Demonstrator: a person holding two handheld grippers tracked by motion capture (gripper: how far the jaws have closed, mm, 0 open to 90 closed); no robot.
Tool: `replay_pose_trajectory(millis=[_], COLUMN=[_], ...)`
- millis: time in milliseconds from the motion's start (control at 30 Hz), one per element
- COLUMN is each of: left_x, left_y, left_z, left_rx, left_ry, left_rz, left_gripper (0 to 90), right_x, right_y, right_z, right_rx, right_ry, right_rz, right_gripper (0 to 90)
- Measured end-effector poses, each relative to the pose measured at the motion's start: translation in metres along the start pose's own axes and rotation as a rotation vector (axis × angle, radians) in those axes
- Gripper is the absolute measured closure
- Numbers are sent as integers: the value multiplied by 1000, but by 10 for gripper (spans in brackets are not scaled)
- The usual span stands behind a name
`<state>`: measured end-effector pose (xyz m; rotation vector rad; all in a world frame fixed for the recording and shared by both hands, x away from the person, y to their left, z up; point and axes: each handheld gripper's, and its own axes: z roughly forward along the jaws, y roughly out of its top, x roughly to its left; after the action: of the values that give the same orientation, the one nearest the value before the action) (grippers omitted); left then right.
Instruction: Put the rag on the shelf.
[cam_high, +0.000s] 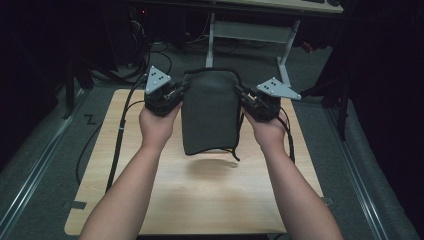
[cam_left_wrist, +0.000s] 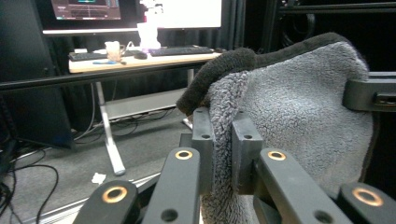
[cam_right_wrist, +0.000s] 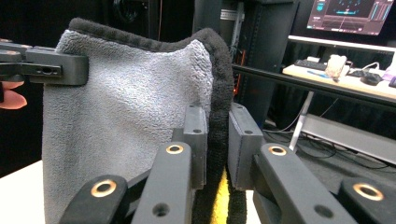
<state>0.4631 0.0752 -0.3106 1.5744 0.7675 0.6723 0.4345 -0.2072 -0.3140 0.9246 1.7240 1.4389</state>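
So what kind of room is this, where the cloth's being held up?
Probably a lab or office workroom: a desk with a keyboard and monitors, cables on carpeted floor, and a small wooden table set up for the work.

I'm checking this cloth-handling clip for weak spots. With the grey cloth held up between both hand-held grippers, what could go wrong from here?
1. The left hand-held gripper and right hand-held gripper each pinch only the edge of the grey cloth; a tug apart might pull one side free.
2. The cloth hangs clear of the wooden table, so a slipped side would likely swing down and crumple.
3. A loose black trim strand dangles at the lower corner and could snag.
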Motion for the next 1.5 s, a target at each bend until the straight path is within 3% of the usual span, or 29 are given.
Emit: replay_pose_trajectory(millis=[167, 233, 300, 367, 633, 767, 1167, 1300, 1500], left_x=[12, 17, 19, 23, 36, 39, 43, 46, 48], left_y=[1, -1, -4, -10, -41, -57, -88, -97, -103], left_z=[20, 28, 36, 44, 66, 70, 72, 73, 71], left_rx=[37, 55, 84, 107, 207, 256, 289, 316, 314], left_ry=[4, -4, 3, 0, -12, -31, -70, -78, -95], left_rz=[28, 16, 54, 67, 16, -7, -89, -102, -116], left_gripper=[817, 814, 816, 816, 811, 819, 832, 830, 831], right_x=[-12, -19, -23, -27, -43, -44, -50, -51, -55], right_y=[1, -3, -6, -10, -32, -45, -67, -74, -82], right_z=[17, 25, 30, 36, 59, 64, 70, 73, 74], right_rx=[21, 40, 57, 73, 157, 197, 252, 277, 280], right_ry=[-9, -5, -9, -3, 17, 23, 50, 55, 81], right_rz=[-11, -12, -17, -15, 16, -8, 31, 53, 96], right_gripper=[802, 802, 803, 803, 803, 806, 814, 814, 814])
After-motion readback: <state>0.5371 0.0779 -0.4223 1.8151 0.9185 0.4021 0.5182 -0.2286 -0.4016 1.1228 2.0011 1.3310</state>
